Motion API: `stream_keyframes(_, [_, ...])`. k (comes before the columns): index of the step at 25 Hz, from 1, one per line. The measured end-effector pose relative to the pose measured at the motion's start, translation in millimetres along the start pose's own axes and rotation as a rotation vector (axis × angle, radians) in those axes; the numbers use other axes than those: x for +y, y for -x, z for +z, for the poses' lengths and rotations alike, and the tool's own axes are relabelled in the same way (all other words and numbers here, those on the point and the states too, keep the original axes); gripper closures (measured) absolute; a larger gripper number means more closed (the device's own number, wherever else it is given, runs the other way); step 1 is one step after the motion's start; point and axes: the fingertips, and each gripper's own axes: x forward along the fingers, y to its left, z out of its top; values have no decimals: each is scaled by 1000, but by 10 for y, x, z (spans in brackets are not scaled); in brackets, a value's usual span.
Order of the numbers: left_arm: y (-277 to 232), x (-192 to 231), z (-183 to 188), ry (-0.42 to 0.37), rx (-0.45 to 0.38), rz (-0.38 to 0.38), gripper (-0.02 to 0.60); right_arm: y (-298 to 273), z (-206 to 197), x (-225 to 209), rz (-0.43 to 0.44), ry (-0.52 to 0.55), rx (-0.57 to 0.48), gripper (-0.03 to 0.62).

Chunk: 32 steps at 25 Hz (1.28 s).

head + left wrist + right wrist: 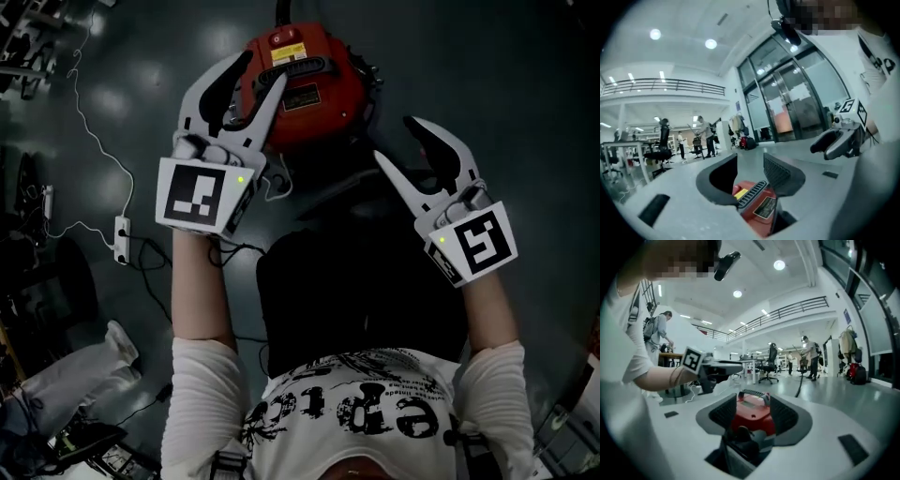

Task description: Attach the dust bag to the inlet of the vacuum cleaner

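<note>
The red vacuum cleaner (302, 82) sits on the dark floor at the top centre of the head view. A black bag-like mass (361, 286) spreads from it toward me; its join to the vacuum is hidden. My left gripper (251, 80) hovers open above the vacuum's left side with nothing between its jaws. My right gripper (398, 141) hangs open and empty to the vacuum's right. In the left gripper view the vacuum (757, 208) shows low between the open jaws (750, 171). In the right gripper view the red body (750, 420) and a dark grey part (745, 446) lie beyond the open jaws (753, 398).
A white cable runs to a power strip (120, 239) on the floor at left. A pale cloth bundle (84, 370) lies at lower left. Far off stand people (808, 357), office chairs (661, 150) and glass doors (797, 103).
</note>
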Motion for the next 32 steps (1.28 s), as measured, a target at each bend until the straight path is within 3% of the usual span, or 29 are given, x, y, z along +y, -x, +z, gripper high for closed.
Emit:
stream_keyframes(1, [114,-20,48,35,-25,54,403,-13,70,-49,-48,-7,-23,378])
stream_keyframes(2, [235,-49,36,68,-26,108,403,-19,133,-100,-103,-16,-44,445])
stream_keyframes(3, [360,-74,-23,123,-17,162,404,-24,183,-145,-153,-29,-63,588])
stream_keyframes(4, [485,-88,-115,203,-6,216,424,-41,216,-174,-187,-42,-74,592])
stream_keyframes(6, [694,-84,-285,372,-4,306,578,-100,238,-180,-208,-59,-74,592])
stream_keyframes(7, [772,-72,-313,415,-4,335,578,-122,248,-167,-210,-60,-69,592])
stream_keyframes(11, [1093,185,18,387,37,433,578,-101,521,-122,-204,-27,-32,592])
stream_keyframes(16, [1309,485,1017,359,134,427,578,176,1562,-184,-280,86,13,592])
stream_keyframes(21, [1381,525,2362,364,176,408,578,682,2712,-108,-228,46,124,592])
stream_keyframes(23, [1428,569,2998,357,162,423,578,932,3231,-106,-229,-18,133,592])
stream_keyframes(25, [1501,643,3692,296,133,446,578,1166,3798,-46,-223,-50,118,592])
stream_keyframes(28, [1609,638,4587,216,82,445,578,1507,4528,68,-228,-3,88,592])
stream_keyframes(32, [1793,374,5137,228,73,408,578,1937,5026,279,-233,45,67,592])
